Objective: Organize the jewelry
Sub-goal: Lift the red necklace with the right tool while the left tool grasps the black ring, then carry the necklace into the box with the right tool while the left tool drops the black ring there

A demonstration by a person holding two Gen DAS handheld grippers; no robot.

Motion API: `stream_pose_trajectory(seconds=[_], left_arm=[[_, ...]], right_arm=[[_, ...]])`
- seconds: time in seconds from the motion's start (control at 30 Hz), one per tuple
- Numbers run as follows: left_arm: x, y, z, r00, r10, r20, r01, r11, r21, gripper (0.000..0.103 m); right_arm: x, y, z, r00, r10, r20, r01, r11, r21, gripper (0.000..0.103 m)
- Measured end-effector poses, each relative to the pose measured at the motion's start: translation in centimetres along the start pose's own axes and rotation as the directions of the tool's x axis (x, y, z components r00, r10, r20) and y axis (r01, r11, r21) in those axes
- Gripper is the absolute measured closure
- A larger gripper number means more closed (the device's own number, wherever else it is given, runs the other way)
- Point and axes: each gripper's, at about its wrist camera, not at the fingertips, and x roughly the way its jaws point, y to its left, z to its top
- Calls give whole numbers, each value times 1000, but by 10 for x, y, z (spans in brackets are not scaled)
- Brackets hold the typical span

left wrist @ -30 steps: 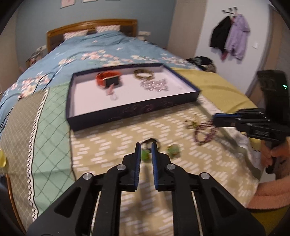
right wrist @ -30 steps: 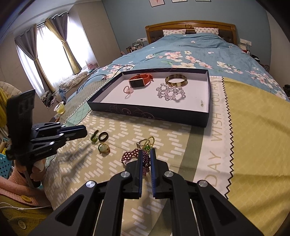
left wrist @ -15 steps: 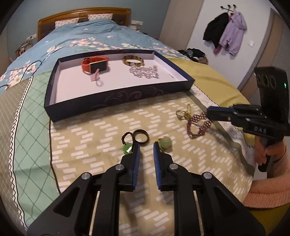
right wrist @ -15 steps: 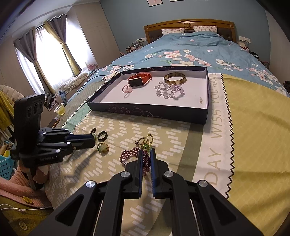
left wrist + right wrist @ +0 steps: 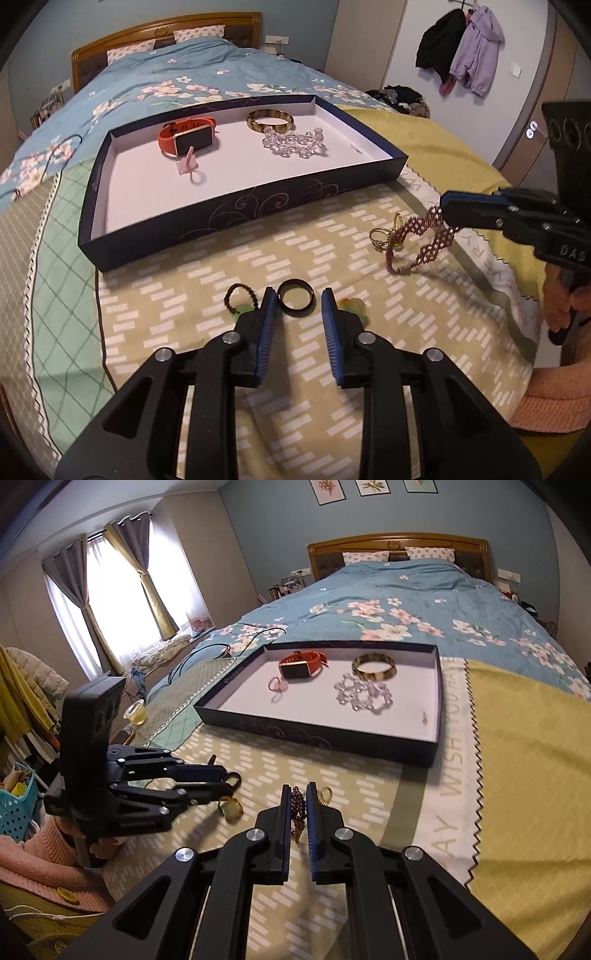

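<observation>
Framing the black ring (image 5: 296,302) with your left gripper (image 5: 296,303), jaws just spreading, nothing pinched.
Your right gripper (image 5: 297,800), mid-right, pinches the beaded bracelet (image 5: 421,242), ready for the tray (image 5: 236,216).

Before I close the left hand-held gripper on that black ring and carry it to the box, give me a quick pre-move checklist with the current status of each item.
1. Black ring lies between the tips of the left hand-held gripper: ok.
2. Left jaws, which have just been opening, stand apart wider than the ring: ok.
3. Left pads clear of neighbours: not ok; the green pendant and the yellow-green stone ring sit right behind the fingers.
4. Right hand-held gripper shut on the purple beaded bracelet: ok.
5. Bare floor free in the box for the ring: ok.
6. Gold ring free of the bracelet: cannot tell.
</observation>
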Motion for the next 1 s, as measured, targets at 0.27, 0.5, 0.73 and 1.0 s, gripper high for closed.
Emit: stream_pose_trajectory(seconds=[0.27, 0.5, 0.73, 1.0], left_arm=[[0, -4, 2, 1000, 22, 6, -22, 1000, 16, 81], [-17, 0, 11, 998, -1, 65, 0, 1000, 8, 81], [-34, 5, 30, 990, 11, 139, -13, 1000, 18, 81], [-37, 19, 54, 984, 50, 173, -53, 999, 12, 81]], right_arm=[[-2, 11, 13, 1000, 16, 24, -15, 999, -33, 97], [-6, 15, 29, 998, 19, 64, -15, 998, -58, 97], [-7, 13, 52, 994, 9, 108, -2, 997, -74, 97], [6, 5, 79, 990, -5, 141, 15, 998, -67, 97]])
